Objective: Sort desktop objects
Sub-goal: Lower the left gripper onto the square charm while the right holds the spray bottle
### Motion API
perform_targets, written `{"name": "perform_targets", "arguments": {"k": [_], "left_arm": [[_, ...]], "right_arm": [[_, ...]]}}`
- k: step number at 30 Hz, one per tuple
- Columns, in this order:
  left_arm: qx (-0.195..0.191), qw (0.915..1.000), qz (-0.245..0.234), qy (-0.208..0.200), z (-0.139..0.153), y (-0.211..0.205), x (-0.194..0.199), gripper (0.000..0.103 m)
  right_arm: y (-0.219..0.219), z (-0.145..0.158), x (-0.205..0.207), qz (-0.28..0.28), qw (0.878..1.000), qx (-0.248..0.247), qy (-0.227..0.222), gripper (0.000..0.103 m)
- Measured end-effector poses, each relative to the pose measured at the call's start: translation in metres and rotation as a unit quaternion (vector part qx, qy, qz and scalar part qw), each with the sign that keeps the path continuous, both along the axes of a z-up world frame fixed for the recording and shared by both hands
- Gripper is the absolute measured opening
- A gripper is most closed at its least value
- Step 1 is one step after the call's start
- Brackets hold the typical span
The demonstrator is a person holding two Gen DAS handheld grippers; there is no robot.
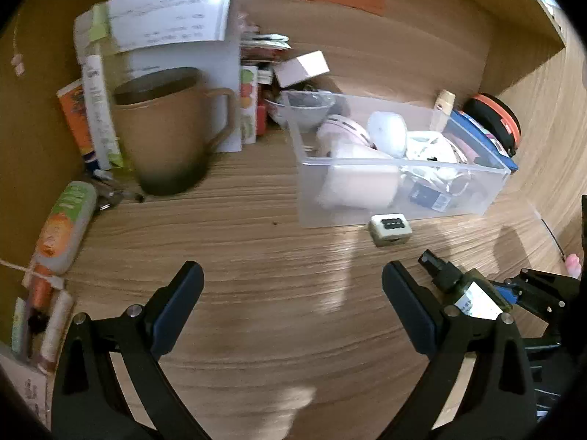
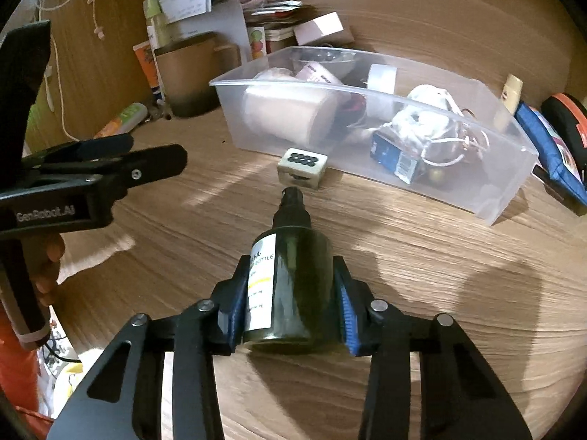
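Observation:
My right gripper (image 2: 291,275) is shut on a dark green spray bottle (image 2: 293,278) with a white label, its black nozzle pointing forward toward a clear plastic bin (image 2: 506,198). The bottle also shows in the left wrist view (image 1: 473,299) at the right, held above the wooden desk. A small white dice-like block (image 2: 302,170) with black dots lies in front of the bin; it also shows in the left wrist view (image 1: 390,229). My left gripper (image 1: 291,278) is open and empty above the desk. It appears at the left of the right wrist view (image 2: 146,157).
The bin (image 1: 308,198) holds a paper roll, tape, white cords and a blue box. A brown mug (image 1: 168,128) stands at the back left beside tubes and papers. An orange-green tube (image 1: 64,227) lies at the left. A blue pouch (image 2: 550,146) and round case sit right of the bin.

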State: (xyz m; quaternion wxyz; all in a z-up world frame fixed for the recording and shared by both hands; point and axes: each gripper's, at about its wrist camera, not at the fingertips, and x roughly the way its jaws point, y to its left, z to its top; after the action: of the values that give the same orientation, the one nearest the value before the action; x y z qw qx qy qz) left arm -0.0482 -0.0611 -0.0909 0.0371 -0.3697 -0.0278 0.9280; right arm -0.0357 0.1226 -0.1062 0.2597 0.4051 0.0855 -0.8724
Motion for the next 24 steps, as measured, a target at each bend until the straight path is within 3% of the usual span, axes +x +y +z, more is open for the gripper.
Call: {"name": "perform_targets", "arguments": {"k": [12, 16, 19, 24], "left_arm": [[-0.027, 0.9988, -0.038, -0.015, -0.005, 0.061, -0.035, 0.099], [-0.026, 0.9980, -0.046, -0.033, -0.010, 0.077, -0.047, 0.081], [-0.020, 0.9975, -0.043, -0.052, -0.016, 0.084, -0.056, 0.078], [-0.024, 0.9969, -0.036, -0.066, -0.023, 0.092, -0.061, 0.064]], "right_arm": [[0.065, 0.015, -0.019, -0.059, 0.998, -0.023, 0.027, 0.038], [0.085, 0.021, -0.025, -0.070, 0.997, -0.028, 0.035, 0.038], [0.094, 0.023, -0.030, -0.069, 0.996, -0.032, 0.041, 0.038], [0.104, 0.024, -0.033, -0.060, 0.996, -0.043, 0.045, 0.038]]}}
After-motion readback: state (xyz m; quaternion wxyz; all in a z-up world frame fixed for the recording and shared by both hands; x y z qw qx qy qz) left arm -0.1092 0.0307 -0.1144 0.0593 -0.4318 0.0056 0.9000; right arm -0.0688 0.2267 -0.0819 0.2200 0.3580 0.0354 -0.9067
